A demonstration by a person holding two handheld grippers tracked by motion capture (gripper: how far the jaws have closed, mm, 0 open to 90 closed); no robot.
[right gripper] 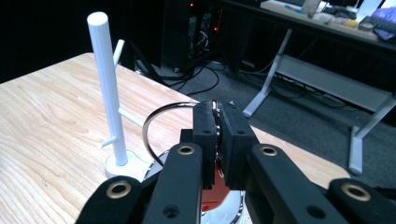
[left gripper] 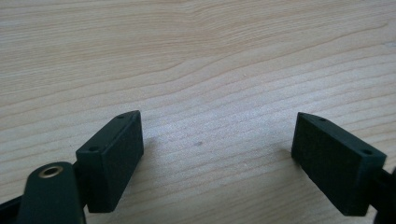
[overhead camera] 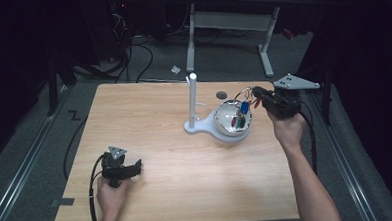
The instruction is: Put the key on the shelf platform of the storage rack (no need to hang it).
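At two o'clock on the one wooden table (overhead camera: 149, 127) sits a single shiny metal bowl (overhead camera: 226, 124) on the round foot of one white peg stand (overhead camera: 192, 98), whose post rises at the bowl's nine o'clock; I judge bowl and stand sit together so that what comes out of the bowl can go onto a peg. My right gripper (right gripper: 217, 135) has its jaws pinched tight on one metal key ring (right gripper: 161, 116), held above the bowl, with small coloured tags (overhead camera: 244, 108) dangling from it, too small to count. My left gripper (left gripper: 217, 154), jaws spread wide and holding nothing, rests at seven o'clock, parked, I think, well apart from the work.
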